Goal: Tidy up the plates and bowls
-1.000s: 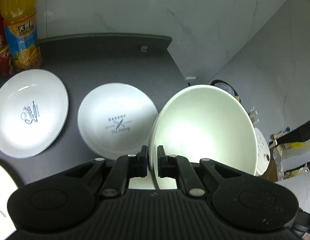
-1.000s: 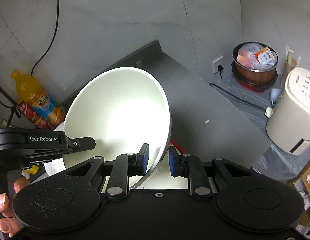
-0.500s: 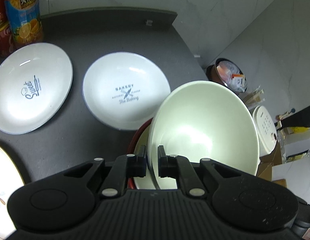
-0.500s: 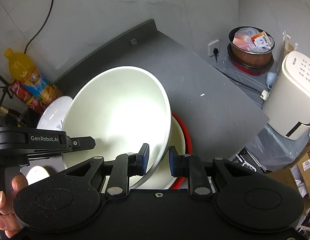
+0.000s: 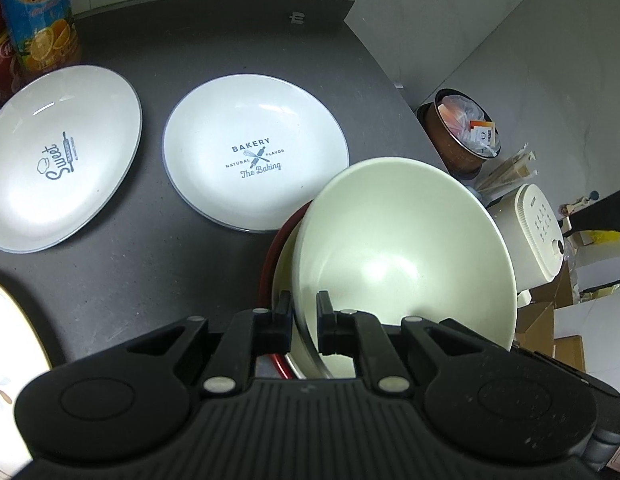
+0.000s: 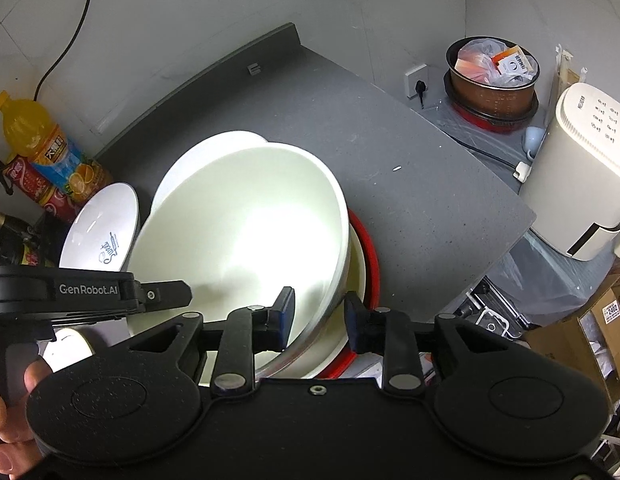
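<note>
A large white bowl [image 5: 402,248] [image 6: 238,232] rests tilted inside a red-rimmed bowl [image 5: 270,264] [image 6: 370,252] on the dark grey table [image 6: 410,184]. My left gripper [image 5: 304,320] is shut on the white bowl's near rim, its jaws just starting to open. My right gripper [image 6: 318,320] straddles the rim on the other side; its jaws are opening and gaps show between the pads and the rim. A "Bakery" plate [image 5: 254,152] [image 6: 202,152] and a "Sweet" plate [image 5: 58,156] [image 6: 98,232] lie flat beyond the bowls.
Another plate's edge [image 5: 6,340] shows at the lower left. An orange drink bottle [image 5: 38,20] [image 6: 42,140] and red cans stand at the back left. Past the table's right edge are a pot with bags [image 6: 494,76], a white appliance [image 6: 582,168] and boxes [image 6: 606,320].
Both grippers came down with the white bowl, which now sits in the red-rimmed bowl. The right jaws have widened off the rim.
</note>
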{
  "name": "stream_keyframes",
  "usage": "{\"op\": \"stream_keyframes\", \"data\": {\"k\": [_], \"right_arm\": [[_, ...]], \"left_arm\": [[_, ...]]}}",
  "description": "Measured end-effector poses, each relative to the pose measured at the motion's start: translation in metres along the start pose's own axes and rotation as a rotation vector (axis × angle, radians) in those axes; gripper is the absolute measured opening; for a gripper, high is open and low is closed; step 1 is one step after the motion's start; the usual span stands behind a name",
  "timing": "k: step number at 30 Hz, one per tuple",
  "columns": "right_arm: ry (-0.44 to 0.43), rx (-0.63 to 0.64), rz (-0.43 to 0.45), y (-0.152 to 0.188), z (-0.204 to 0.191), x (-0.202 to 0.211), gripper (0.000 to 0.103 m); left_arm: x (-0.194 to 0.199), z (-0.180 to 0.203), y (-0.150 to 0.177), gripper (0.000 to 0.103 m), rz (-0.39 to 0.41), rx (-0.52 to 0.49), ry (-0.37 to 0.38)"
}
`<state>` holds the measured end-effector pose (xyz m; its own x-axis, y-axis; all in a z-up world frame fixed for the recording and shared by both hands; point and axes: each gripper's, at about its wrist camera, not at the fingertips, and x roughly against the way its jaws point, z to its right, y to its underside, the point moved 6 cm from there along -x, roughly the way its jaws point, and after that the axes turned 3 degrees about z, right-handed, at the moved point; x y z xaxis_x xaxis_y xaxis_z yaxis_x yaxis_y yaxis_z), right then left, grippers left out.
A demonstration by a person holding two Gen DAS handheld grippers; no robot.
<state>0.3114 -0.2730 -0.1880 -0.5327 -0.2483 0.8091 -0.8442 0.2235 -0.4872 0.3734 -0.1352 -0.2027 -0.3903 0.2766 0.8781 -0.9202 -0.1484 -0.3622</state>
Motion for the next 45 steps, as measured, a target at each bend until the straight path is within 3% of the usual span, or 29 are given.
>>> {"op": "stream_keyframes", "data": {"k": [5, 15, 17, 20, 23, 32, 36, 45], "right_arm": [[0.004, -0.009, 0.012, 0.002, 0.003, 0.005, 0.035], [0.007, -0.010, 0.074, -0.004, -0.003, 0.027, 0.035], [-0.001, -0.005, 0.084, -0.006, -0.008, 0.032, 0.037], [-0.025, 0.001, 0.096, -0.005, -0.016, 0.039, 0.050], [-0.038, 0.018, 0.103, -0.003, -0.027, 0.043, 0.050], [-0.091, 0.055, 0.081, 0.014, -0.066, 0.045, 0.050], [-0.129, 0.098, 0.075, 0.021, -0.089, 0.048, 0.061], [-0.189, 0.186, 0.045, 0.040, -0.131, 0.052, 0.069]], "left_arm": [[0.002, -0.001, 0.001, 0.012, -0.021, 0.007, 0.012], [0.029, -0.005, -0.004, 0.025, 0.037, 0.003, 0.029], [0.037, -0.008, -0.003, 0.031, 0.046, -0.003, 0.018], [0.053, -0.015, -0.002, 0.046, 0.069, 0.003, 0.001], [0.067, -0.023, -0.001, 0.056, 0.105, 0.000, -0.003], [0.099, -0.063, 0.008, 0.064, 0.148, 0.059, -0.023], [0.115, -0.085, 0.015, 0.070, 0.171, 0.081, -0.048], [0.142, -0.131, 0.042, 0.072, 0.176, 0.147, -0.119]]}}
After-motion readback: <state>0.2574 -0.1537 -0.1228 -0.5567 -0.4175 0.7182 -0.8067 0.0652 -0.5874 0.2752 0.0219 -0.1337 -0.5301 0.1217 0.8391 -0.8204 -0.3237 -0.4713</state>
